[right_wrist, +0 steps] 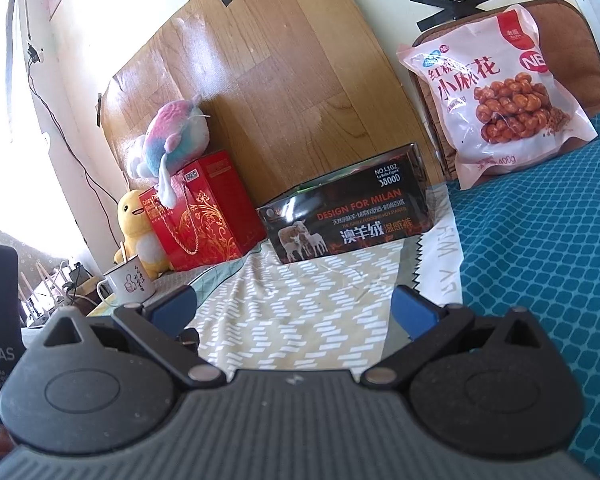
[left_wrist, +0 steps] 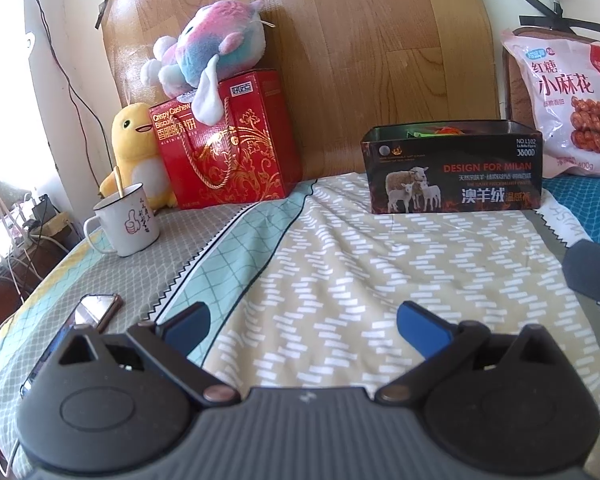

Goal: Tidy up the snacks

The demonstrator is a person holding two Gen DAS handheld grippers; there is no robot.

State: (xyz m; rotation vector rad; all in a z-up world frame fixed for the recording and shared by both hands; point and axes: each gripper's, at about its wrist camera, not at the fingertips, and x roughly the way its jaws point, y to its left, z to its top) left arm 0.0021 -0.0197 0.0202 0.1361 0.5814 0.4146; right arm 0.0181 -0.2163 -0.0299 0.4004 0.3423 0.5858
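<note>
A: where's the snack stuff?
B: black box (left_wrist: 452,168) sits on the bed (left_wrist: 340,280), snack bag (left_wrist: 568,104) behind it. left gripper (left_wrist: 302,326) and right gripper (right_wrist: 294,312) both wide open, empty.

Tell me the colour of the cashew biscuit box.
Red with gold floral print; clearest in the left wrist view.

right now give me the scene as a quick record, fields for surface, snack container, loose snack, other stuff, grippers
surface: patterned bedspread
snack container: open black box, some items inside
loose snack: pink snack bag leaning upright, right of the box
other stuff: red gift box with pastel plush on top, yellow plush, white mug, phone
left gripper: open, empty
right gripper: open, empty
</note>
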